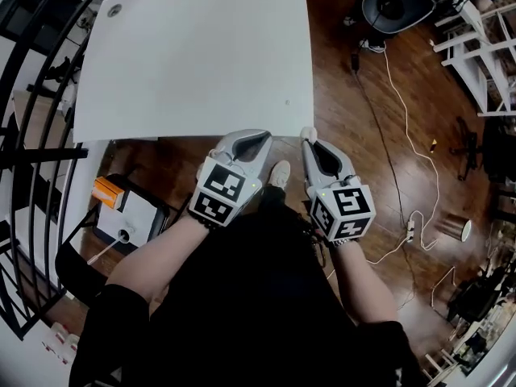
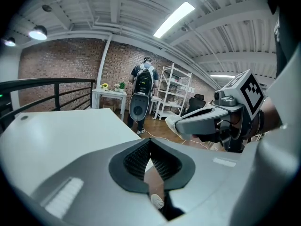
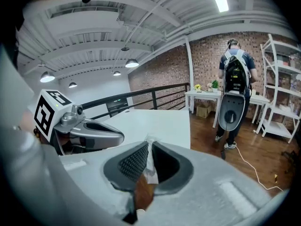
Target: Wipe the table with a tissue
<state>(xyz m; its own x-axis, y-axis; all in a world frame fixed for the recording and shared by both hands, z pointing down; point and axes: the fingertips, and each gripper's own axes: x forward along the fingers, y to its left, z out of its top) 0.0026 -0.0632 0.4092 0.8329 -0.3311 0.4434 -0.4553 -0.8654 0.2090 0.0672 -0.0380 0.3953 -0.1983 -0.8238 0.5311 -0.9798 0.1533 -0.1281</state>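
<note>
While both forearms (image 1: 161,256) angle forward side by side, right tongs (image 1: 310,142) pinch the tissue (image 1: 307,133) at the white surface's (image 1: 193,55) near edge; left tongs (image 1: 258,139) pressed together, empty, alongside.

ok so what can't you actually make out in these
tissue: mostly hidden by the pads of the right gripper, right gripper view; its size unknown
speck on the table: too small to identify, head view
table's near edge: partly behind the left gripper, head view
</note>
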